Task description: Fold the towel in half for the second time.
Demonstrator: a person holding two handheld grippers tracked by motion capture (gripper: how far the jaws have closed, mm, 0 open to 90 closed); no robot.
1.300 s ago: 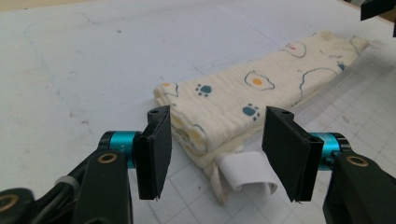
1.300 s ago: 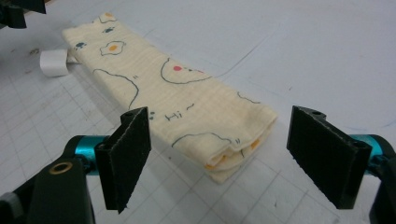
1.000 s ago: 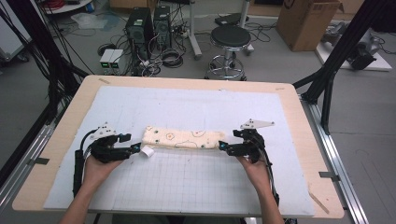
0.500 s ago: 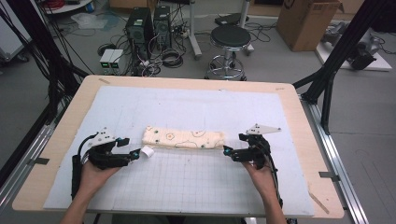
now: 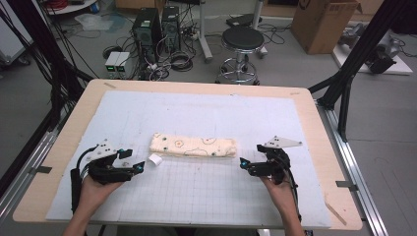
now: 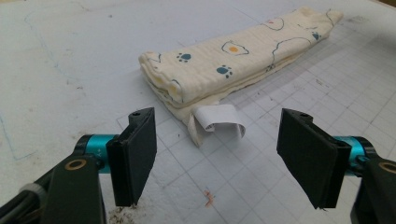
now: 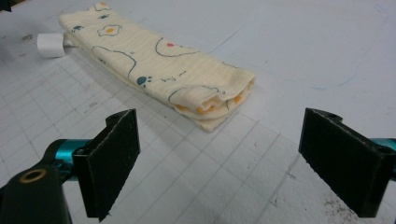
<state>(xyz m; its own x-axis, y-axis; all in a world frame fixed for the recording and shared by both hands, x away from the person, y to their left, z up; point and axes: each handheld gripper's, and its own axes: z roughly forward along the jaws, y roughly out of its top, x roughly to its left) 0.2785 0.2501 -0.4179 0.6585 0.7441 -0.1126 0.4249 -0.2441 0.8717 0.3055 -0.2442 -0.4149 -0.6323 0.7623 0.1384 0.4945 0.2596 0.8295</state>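
Observation:
A folded cream cloth printed with paw prints and eggs lies flat on the gridded mat, with a curled white label at its left end. My left gripper stands open just left of the label, not touching it. Its jaws have just been opening, with nothing between them. In the left gripper view the label and cloth lie beyond the open gripper. My right gripper is open a short way right of the cloth. Its jaws too have just been opening, and the cloth end lies ahead of the gripper.
The white mat covers most of the wooden table. Beyond the far edge, on the floor, stand a stool, computer cases with cables, and a cardboard box.
Both grippers have drawn back from the cloth's ends, the left one leftward and the right one rightward. The cloth now lies free on the mat.

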